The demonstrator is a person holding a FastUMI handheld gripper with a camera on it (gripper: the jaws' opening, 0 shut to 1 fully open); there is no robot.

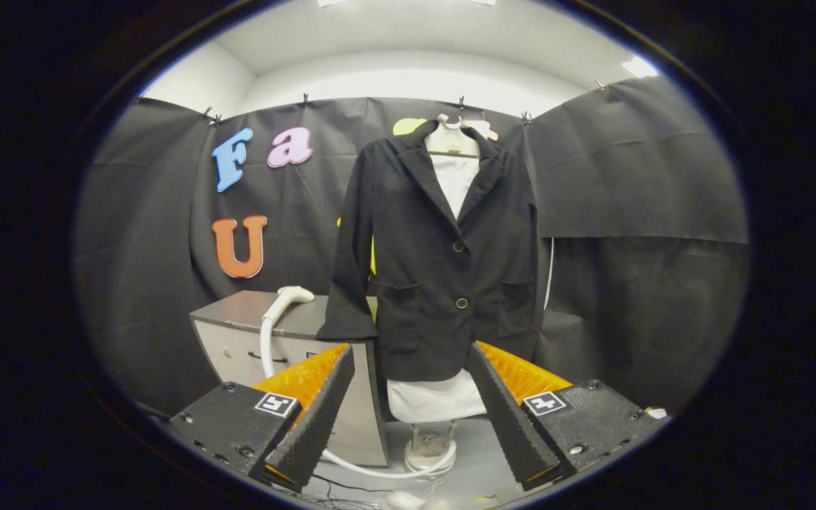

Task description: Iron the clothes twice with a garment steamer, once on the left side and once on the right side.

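A black blazer (443, 262) hangs buttoned on a white dress form (436, 400), well beyond my fingers and straight ahead. The white steamer head (293, 293) lies on top of a grey cabinet (238, 315) to the left of the blazer. Its white hose (265, 347) runs down the cabinet front and curls across the floor to the form's base (431, 453). My gripper (411, 354) is open, its fingers spread wide with nothing between them, a good way short of both steamer and blazer.
The black cloth wall (635, 212) closes off the booth behind and on both sides. The grey cabinet stands close against the blazer's left sleeve (351, 283). Dark cables (351, 487) trail on the grey floor just below my fingers.
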